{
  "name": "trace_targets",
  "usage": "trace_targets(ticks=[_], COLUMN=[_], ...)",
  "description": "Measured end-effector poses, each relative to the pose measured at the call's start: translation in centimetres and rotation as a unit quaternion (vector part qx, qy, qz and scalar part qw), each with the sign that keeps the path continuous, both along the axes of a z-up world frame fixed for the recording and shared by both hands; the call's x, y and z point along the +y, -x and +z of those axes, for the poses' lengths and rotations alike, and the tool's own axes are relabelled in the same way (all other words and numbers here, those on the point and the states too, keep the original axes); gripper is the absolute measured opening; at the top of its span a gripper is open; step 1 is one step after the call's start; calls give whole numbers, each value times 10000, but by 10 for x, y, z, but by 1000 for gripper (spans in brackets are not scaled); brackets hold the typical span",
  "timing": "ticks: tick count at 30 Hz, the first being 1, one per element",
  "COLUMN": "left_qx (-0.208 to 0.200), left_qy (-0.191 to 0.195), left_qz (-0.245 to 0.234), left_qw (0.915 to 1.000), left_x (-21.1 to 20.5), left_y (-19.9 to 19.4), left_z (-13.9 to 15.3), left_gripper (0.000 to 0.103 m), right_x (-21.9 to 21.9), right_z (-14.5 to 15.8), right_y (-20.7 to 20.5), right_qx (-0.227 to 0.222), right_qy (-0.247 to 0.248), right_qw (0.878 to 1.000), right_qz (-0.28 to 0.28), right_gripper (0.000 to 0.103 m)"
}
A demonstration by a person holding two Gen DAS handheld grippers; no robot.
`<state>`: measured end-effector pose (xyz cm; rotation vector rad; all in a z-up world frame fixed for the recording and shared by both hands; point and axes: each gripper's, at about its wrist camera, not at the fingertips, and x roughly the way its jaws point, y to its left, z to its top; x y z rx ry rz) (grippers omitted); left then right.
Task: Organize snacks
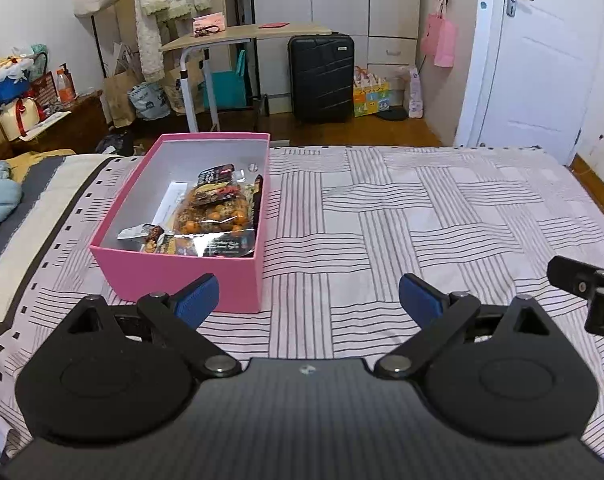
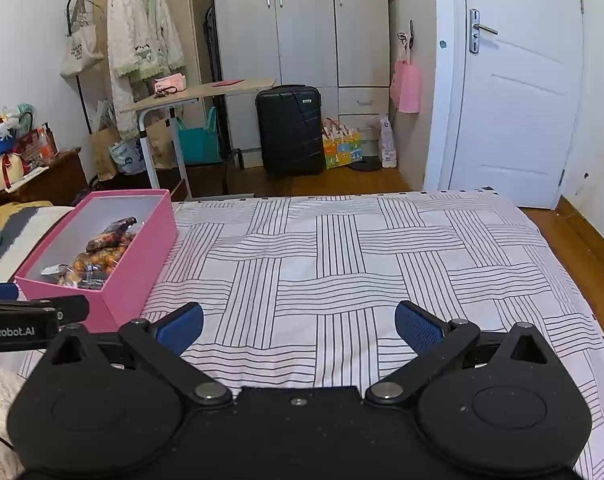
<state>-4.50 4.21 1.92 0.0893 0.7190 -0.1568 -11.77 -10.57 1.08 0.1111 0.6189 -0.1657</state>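
Observation:
A pink box [image 1: 190, 276] stands on the striped bedspread [image 1: 422, 216], left of the middle. Inside it lie several snack packs [image 1: 212, 216], orange and dark, some propped against the right wall. In the right wrist view the same pink box [image 2: 130, 280] sits at the left with the snack packs [image 2: 98, 256] showing over its rim. My left gripper [image 1: 307, 300] hovers open just short of the box's near right corner, nothing between its blue pads. My right gripper [image 2: 298, 326] is open over bare bedspread [image 2: 342, 260], to the right of the box.
The bed's far edge drops to a wooden floor [image 1: 362, 130]. Beyond stand a black suitcase [image 1: 321, 76], a small rolling table [image 1: 238, 36], a clothes rack with a white robe [image 2: 142, 48] and a white door [image 2: 514, 100]. Folded bedding [image 1: 2, 196] lies at the left.

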Motion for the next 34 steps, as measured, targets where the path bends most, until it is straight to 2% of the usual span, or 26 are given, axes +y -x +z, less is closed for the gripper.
trace_targets(ticks=[5,15,21,34], left_qx=[-20,-57,-192,-137], left_qy=[-230,-186,-343,-216], left_qz=[86,74,156,147], left_qw=[9997,9998,9991,9996], left_x=[-2,0,-4,-2], left_y=[2,4,7,9], left_z=[-1,-2,-2,-2], left_gripper=[98,98,98,99], right_x=[2,-1,-1,-3], right_z=[-2,-4,-6,-8], right_y=[0,0,-3,-5], right_qx=[22,72,82,137], right_qy=[51,39,34,28], right_qw=[10000,9999,9999,9998], right_qz=[-22,-70,-66,-115], right_gripper=[103,103,103,103])
